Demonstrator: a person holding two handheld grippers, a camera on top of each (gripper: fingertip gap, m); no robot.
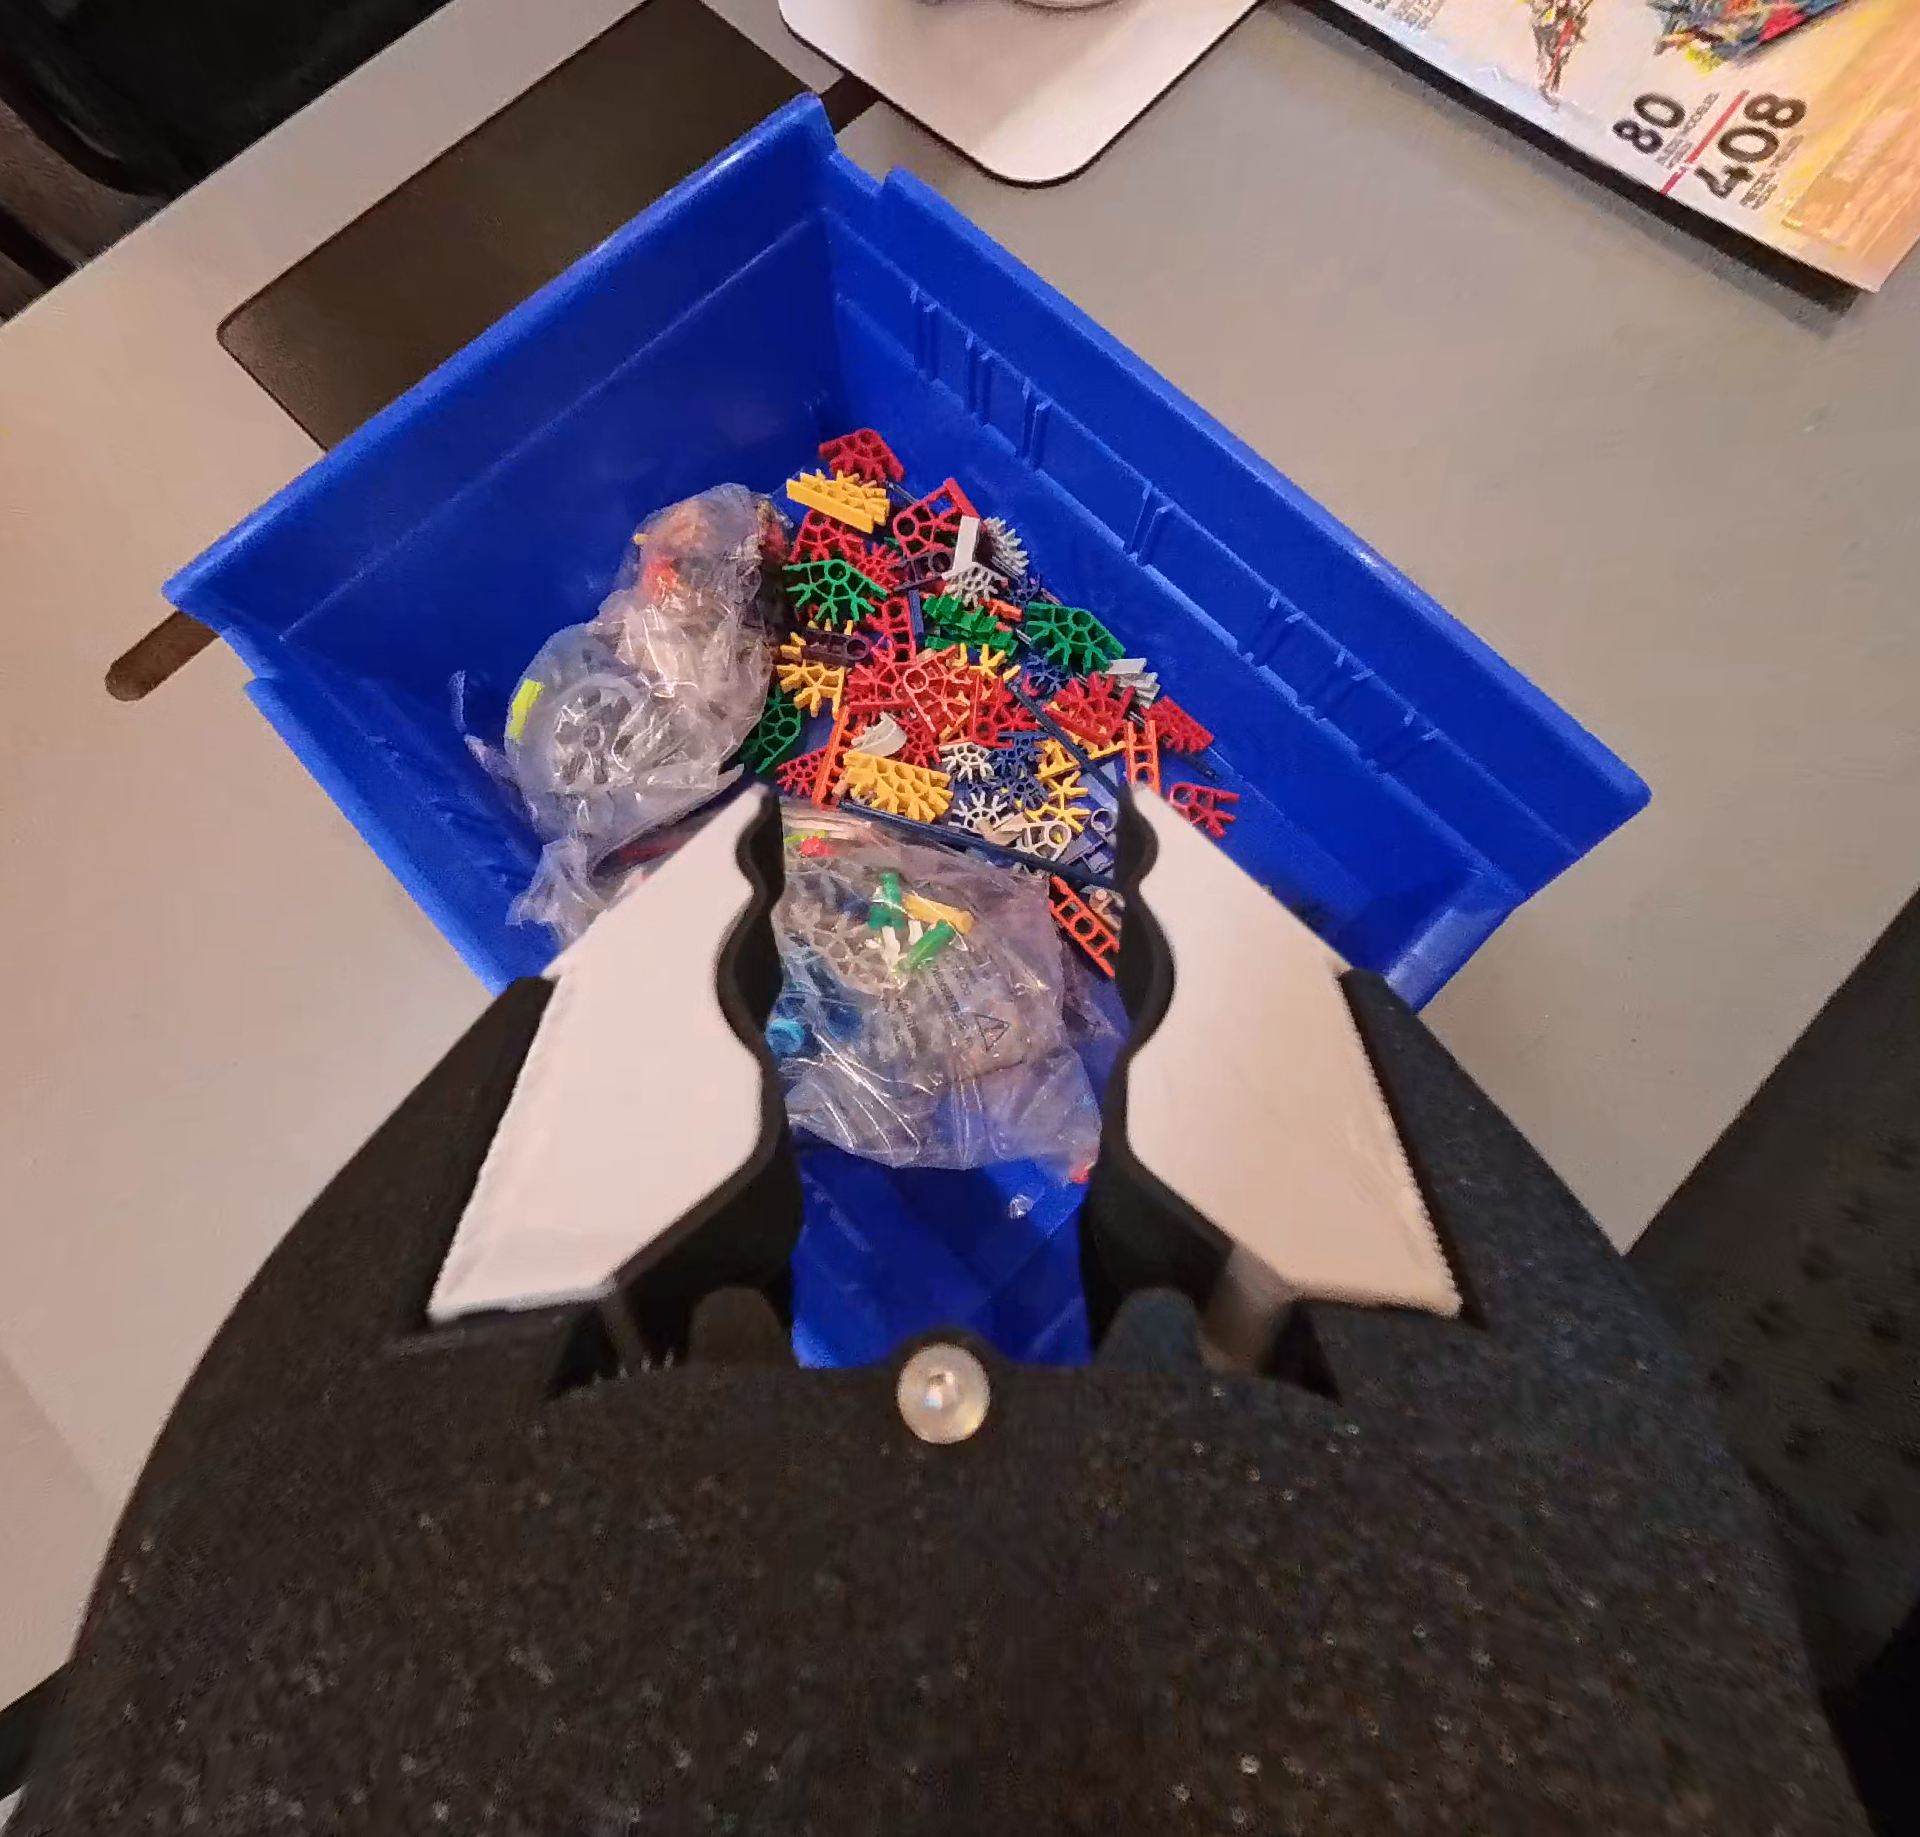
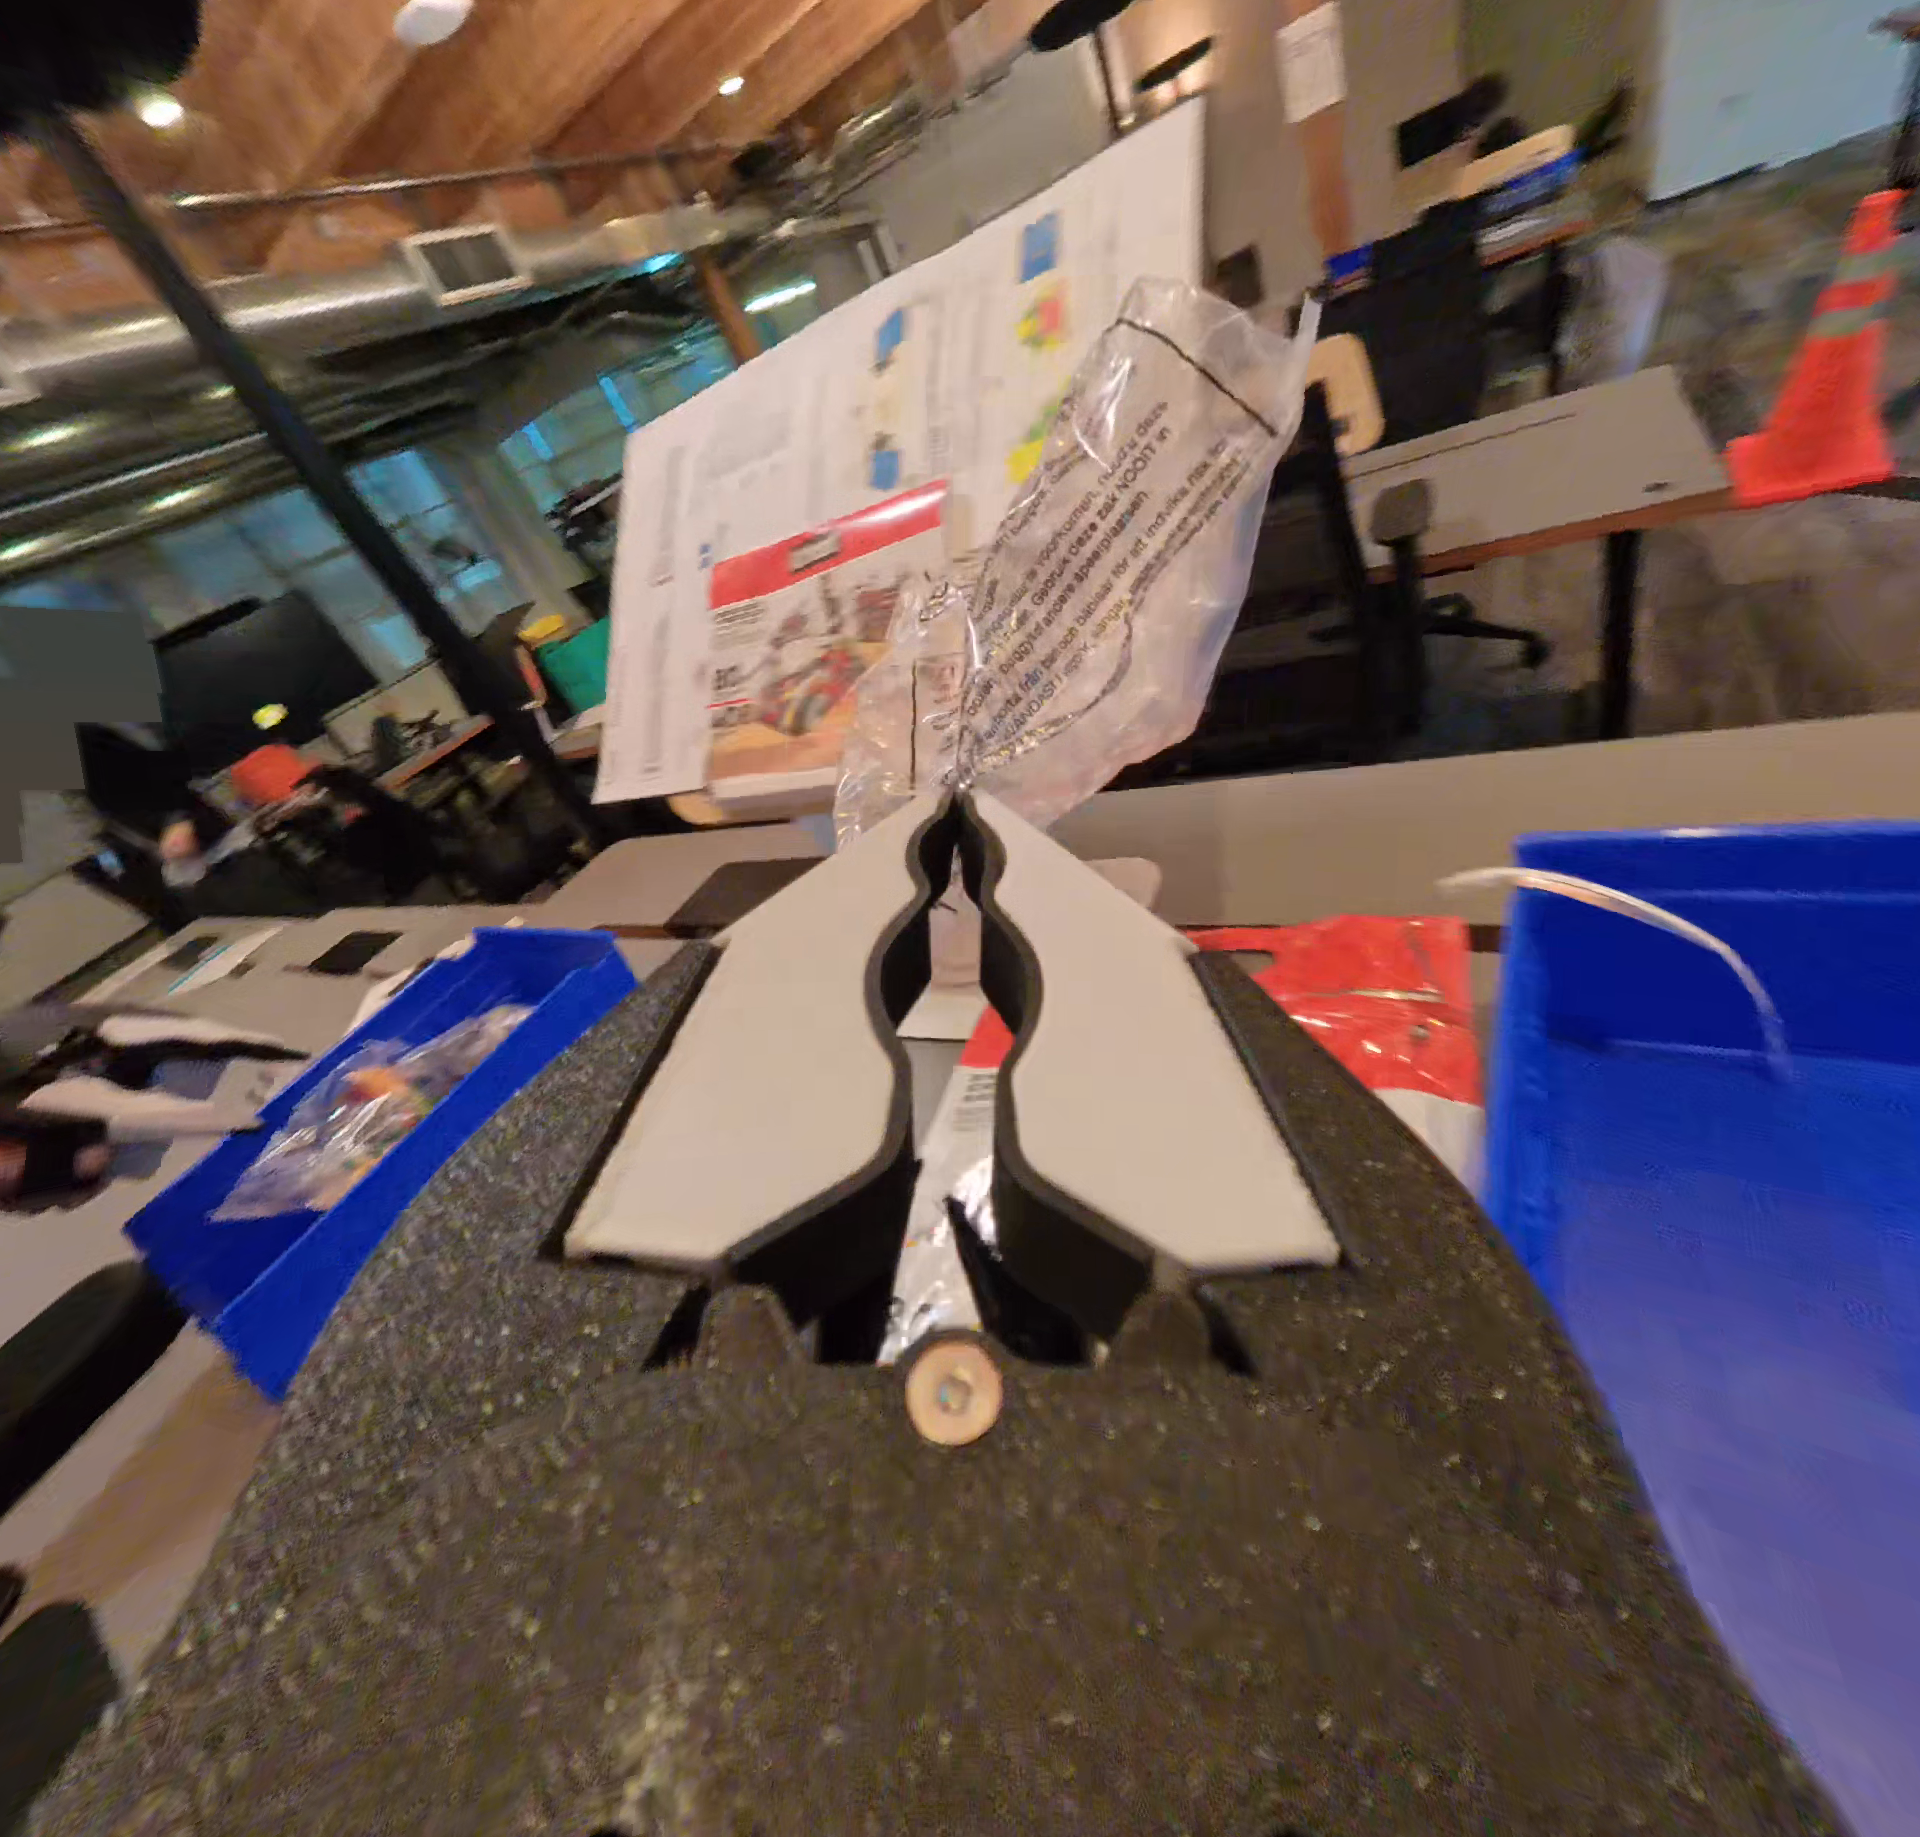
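My left gripper (image 1: 948, 800) is open and hangs over a blue bin (image 1: 644, 374) on a grey table. Between its fingers lies a clear bag of small toy parts (image 1: 925, 998). A second clear bag with a grey wheel (image 1: 644, 675) lies to the left, and a loose pile of coloured connector pieces (image 1: 966, 665) lies beyond the fingertips. My right gripper (image 2: 956, 802) is shut on an empty clear plastic bag (image 2: 1081, 561) with printing on it and holds it up in the air. The blue bin also shows low at the left of the right wrist view (image 2: 436, 1049).
A second blue bin (image 2: 1714, 1216) stands close on the right. A red plastic bag (image 2: 1371, 998) lies on the table ahead. A printed toy box (image 1: 1621, 52) and a white mat (image 1: 997, 94) lie beyond the bin. An orange cone (image 2: 1839, 353) stands far right.
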